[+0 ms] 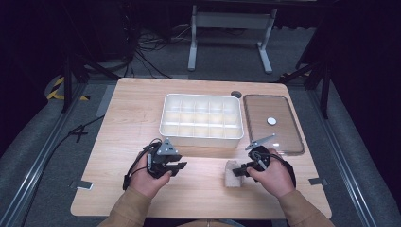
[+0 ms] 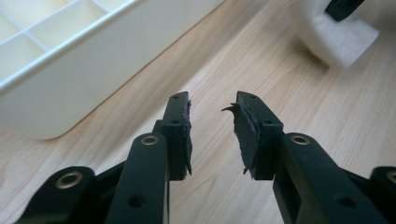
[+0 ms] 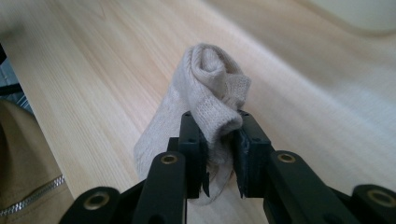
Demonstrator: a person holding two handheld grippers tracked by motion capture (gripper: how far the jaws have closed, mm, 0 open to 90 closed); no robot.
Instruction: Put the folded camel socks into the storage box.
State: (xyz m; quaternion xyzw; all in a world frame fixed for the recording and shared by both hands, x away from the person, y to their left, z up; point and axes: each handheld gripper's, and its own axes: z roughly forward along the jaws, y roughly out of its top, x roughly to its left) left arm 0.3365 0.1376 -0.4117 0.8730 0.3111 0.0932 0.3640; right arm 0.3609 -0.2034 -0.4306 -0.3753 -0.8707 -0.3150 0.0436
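1. Grip first: the right gripper [image 3: 219,154] has its two black jaws clamped on a fold of the rolled beige knitted sock [image 3: 205,102]. In my judgement the hold is only on one edge of the roll, so it is better to lift slowly and keep the roll from opening.

2. Left gripper [image 2: 212,135] has its jaws apart with nothing between them. It hovers over the light wooden table [image 1: 123,109], near the front wall of the white plastic compartment tray [image 1: 201,139]. It could support the loose end of the sock if the roll begins to unwind.

3. Step in hand seems to be to carry the sock to one compartment of the tray. The gripper should come from above and release only when the roll is inside the walls.

4. Sock lies on the table at the near right, in front of the tray and apart from it, near the clear flat plastic lid [image 1: 272,123] that lies right of the tray.

5. Sock looks soft and thick, with ribbed knit, cream-beige colour, rolled into a short bundle with a flatter part lying under the jaws.
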